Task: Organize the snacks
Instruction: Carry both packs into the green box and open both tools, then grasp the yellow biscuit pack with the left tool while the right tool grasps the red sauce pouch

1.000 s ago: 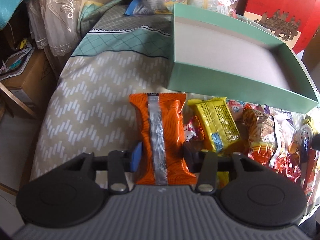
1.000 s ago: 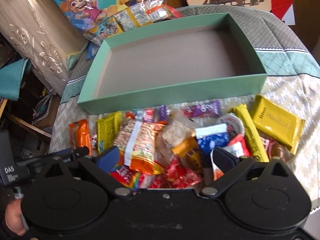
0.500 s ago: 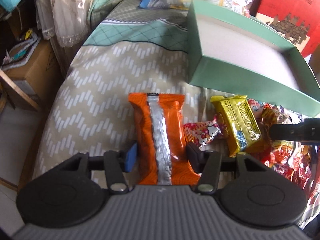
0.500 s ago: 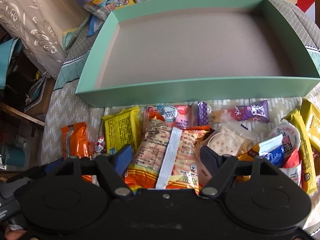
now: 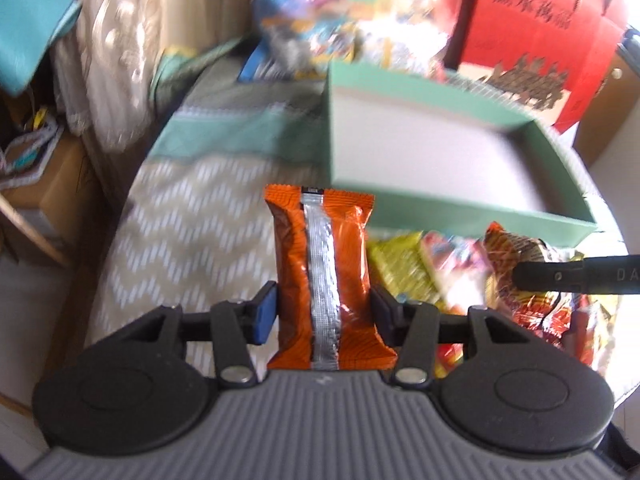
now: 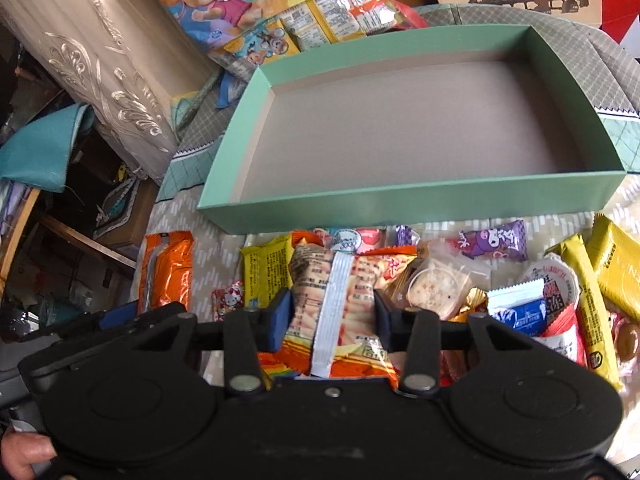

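Gripping the orange packet with my left tongs; my right tongs are closing on the striped snack bag below the green box.

Orange packet with silver seam stands lengthwise before the shallow green box, snack pile alongside.

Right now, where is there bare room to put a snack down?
The green box is bare inside, wall to wall. Left of the orange packet the zigzag cloth lies free to its edge. Between the box's near wall and the grippers it is crowded: the snack pile overlaps everywhere.
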`<state>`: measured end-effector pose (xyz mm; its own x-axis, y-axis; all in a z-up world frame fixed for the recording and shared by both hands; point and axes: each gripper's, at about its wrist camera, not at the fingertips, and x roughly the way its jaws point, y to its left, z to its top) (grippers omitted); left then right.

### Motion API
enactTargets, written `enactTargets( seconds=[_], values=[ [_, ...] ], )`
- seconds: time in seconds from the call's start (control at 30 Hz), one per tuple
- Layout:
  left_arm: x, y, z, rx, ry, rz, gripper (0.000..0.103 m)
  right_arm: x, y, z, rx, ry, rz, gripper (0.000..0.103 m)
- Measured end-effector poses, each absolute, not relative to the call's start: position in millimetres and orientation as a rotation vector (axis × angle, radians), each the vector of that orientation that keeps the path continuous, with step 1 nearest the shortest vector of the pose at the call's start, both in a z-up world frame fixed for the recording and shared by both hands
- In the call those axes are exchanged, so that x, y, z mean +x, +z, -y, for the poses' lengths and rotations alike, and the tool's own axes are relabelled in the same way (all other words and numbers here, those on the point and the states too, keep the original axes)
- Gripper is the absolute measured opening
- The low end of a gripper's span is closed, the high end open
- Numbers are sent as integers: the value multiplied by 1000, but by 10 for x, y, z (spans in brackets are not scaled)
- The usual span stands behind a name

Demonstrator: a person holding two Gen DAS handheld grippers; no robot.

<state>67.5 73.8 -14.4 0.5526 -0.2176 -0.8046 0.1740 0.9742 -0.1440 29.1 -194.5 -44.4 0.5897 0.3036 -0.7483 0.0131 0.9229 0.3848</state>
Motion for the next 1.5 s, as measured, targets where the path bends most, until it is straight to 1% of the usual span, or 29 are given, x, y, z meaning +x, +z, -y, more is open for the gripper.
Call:
enactTargets(
  seconds=[0.2, 0.37, 0.5, 0.7, 0.97, 1.0, 1.07, 1.1, 1.13, 1.17, 1.2, 1.23, 1.33, 1.5],
  values=[
    [1066, 228, -393, 6, -291, -883, 49, 620, -169, 2181, 385, 166, -841, 42],
    [1686, 287, -14, 58, -311, -871, 49, 1147, -41, 2411, 386, 126, -799, 42],
    [2235, 132, 195, 89, -294, -911, 49, 1665, -94, 2535, 388, 98, -789, 42],
    [2810, -180, 292, 113, -253, -970, 49, 2321, -289, 2532, 391, 78, -831, 42],
    [3083, -395, 381, 130, -241, -985, 50, 2757, -481, 2314, 388, 135, -854, 43],
    [3086, -402, 391, 132, -239, -979, 51, 2796, -486, 2290, 388, 149, -850, 45],
    [3071, -400, 404, 139, -228, -958, 67, 2847, -469, 2250, 379, 162, -840, 67],
    [3057, -393, 402, 131, -238, -952, 75, 2837, -452, 2244, 370, 151, -828, 87],
    [3040, -374, 406, 124, -243, -949, 82, 2817, -440, 2243, 361, 141, -810, 96],
    [3017, -349, 410, 120, -244, -940, 85, 2748, -382, 2254, 355, 126, -802, 96],
    [2990, -325, 418, 125, -231, -927, 93, 2722, -366, 2272, 354, 124, -801, 97],
    [2962, -301, 424, 131, -216, -913, 100, 2700, -359, 2294, 357, 122, -806, 98],
    [2884, -231, 409, 122, -207, -905, 102, 2574, -317, 2375, 359, 104, -800, 103],
    [2670, -138, 359, 96, -202, -922, 103, 2258, -227, 2488, 356, 77, -798, 103]
  ],
)
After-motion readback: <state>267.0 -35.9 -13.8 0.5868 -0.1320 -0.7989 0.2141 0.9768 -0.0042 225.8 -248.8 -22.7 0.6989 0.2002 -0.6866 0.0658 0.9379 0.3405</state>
